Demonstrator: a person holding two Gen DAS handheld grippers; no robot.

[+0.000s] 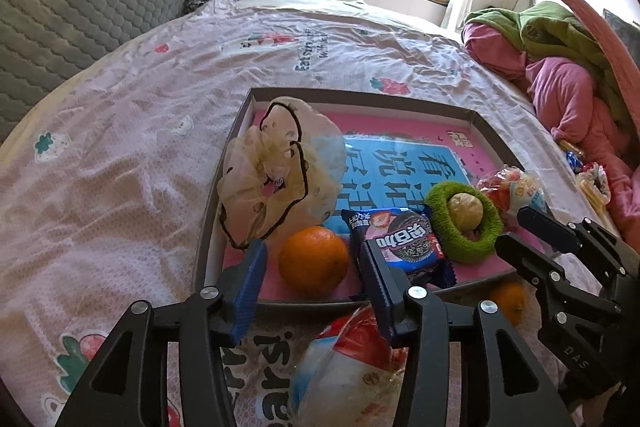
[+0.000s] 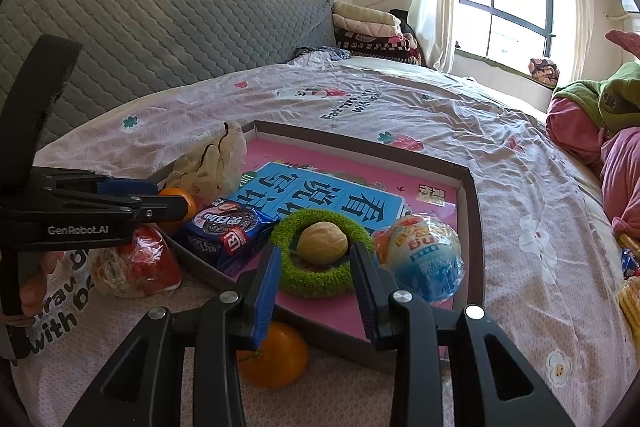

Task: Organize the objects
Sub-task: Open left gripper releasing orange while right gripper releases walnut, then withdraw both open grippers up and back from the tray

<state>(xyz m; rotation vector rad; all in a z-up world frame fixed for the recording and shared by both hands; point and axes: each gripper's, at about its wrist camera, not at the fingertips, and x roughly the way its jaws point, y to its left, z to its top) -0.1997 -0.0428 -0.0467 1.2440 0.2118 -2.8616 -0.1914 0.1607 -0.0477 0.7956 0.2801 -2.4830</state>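
Both hand-held grippers, left (image 1: 314, 267) and right (image 2: 316, 267), hang spread and empty; reaching the loose orange (image 2: 273, 355) could nudge the tray (image 2: 476, 227) or roll it.

The left gripper (image 1: 314, 269) hangs low at the near side of the scene, its blue-padded fingers (image 1: 250, 285) spread wide apart with nothing between them; the right gripper (image 2: 314, 277) sits just to its right, also near and low, jaws parted wide and gripping nothing; from the left wrist view the right gripper (image 1: 516, 229) shows side-on at the right edge, angled towards the far left.
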